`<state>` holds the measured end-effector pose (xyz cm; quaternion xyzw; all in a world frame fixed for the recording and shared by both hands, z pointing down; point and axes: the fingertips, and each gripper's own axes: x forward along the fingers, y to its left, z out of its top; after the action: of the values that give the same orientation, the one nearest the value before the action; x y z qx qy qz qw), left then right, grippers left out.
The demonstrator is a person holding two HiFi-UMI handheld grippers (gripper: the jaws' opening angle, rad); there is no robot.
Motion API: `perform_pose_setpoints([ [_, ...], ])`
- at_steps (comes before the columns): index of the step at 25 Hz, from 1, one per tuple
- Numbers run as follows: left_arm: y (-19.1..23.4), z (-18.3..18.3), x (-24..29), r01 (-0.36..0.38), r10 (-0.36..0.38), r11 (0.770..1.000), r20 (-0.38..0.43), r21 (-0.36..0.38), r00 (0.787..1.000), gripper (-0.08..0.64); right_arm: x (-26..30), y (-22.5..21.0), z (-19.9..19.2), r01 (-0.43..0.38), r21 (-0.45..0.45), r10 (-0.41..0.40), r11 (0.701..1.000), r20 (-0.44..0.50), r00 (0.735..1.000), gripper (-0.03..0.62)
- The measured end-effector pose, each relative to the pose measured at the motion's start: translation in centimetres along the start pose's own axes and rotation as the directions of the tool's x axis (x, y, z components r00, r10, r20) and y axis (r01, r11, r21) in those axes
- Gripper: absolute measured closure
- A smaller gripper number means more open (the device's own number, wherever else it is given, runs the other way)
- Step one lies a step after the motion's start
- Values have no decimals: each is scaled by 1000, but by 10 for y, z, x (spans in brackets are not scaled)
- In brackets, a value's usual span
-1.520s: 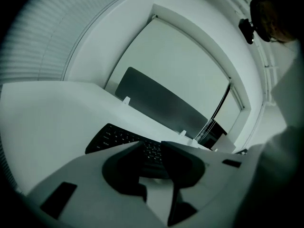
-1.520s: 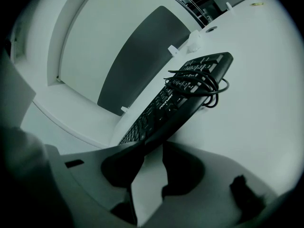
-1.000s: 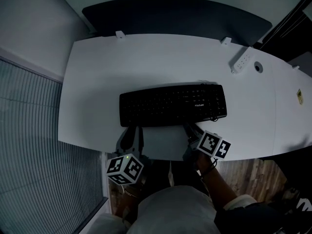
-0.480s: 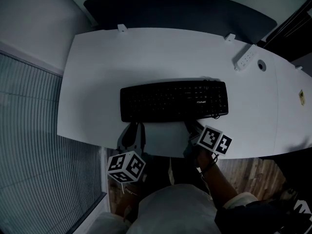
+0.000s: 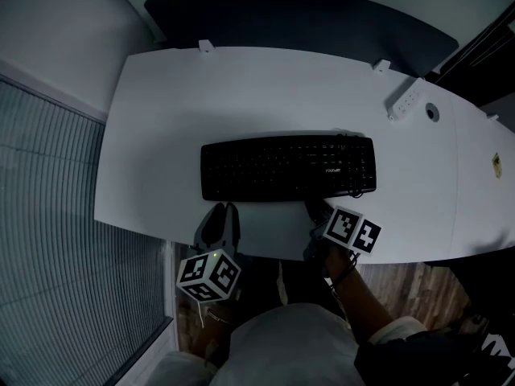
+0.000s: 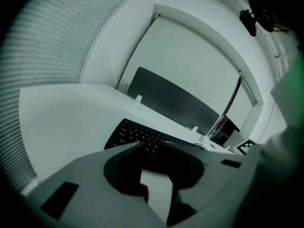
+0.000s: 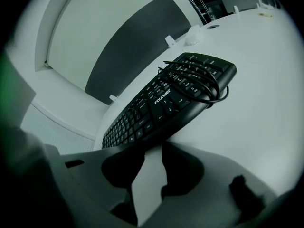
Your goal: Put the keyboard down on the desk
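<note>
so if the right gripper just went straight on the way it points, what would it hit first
The keyboard: its near long edge lies just ahead of the right gripper, whose open jaws hold nothing. How far off is hard to judge.

Office workstation.
A white desk (image 5: 241, 95) backed by a dark privacy screen (image 5: 298, 26) carries a black keyboard (image 5: 287, 167) and a power strip (image 5: 405, 101), with slatted blinds (image 5: 56, 240) alongside.

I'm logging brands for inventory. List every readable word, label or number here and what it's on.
"FOUN...": white brand print on the keyboard; the later letters blur.
Unreadable, too small: the key legends.
Unreadable, too small: the yellow sticker on the desk.
</note>
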<state>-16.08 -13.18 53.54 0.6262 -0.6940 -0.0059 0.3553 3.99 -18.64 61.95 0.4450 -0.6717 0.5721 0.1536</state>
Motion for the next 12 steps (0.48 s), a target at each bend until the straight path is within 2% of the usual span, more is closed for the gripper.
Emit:
perform_pose_setpoints([
  [7, 2, 3, 5, -2, 2, 1000, -2, -3, 1000, 460, -6, 5, 6, 2, -34, 0, 999, 39, 999, 474],
  [12, -4, 7, 12, 37, -37, 999, 2, 5, 999, 463, -15, 9, 21, 8, -53, -2, 999, 107, 994, 473],
])
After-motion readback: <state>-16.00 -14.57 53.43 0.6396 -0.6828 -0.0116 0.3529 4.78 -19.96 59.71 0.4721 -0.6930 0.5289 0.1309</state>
